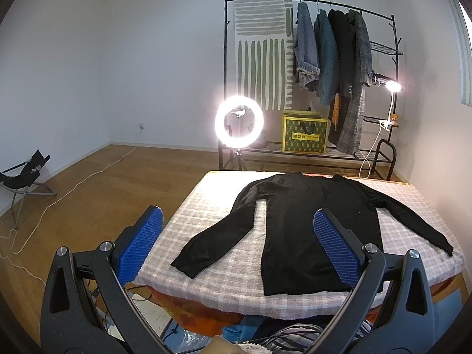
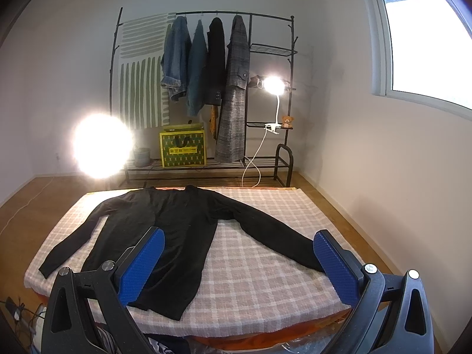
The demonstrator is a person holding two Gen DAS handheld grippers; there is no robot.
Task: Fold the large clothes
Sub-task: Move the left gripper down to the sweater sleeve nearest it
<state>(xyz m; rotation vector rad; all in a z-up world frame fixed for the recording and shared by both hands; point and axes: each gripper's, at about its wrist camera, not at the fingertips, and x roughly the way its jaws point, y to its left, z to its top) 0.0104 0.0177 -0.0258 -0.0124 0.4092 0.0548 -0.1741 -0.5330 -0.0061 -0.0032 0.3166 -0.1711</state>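
Two grippers, left (image 1: 237, 246) and right (image 2: 239, 261), are held spread wide at the lower frame edge, nothing pinched. A black sweater (image 1: 306, 230) is laid flat, sleeves outstretched, on the checked table cover (image 1: 236, 268) at centre frame.

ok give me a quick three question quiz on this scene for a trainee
1. True or false: the black long-sleeved top lies spread flat on the checked cover with both sleeves out to the sides.
2. What state are the left gripper and right gripper in: A) both open and empty, B) both shut on a sleeve, C) one holds the hem?
3. What yellow thing sits on the bottom shelf of the clothes rack?

Key: 1 true; 2 A; 3 a yellow patterned box.
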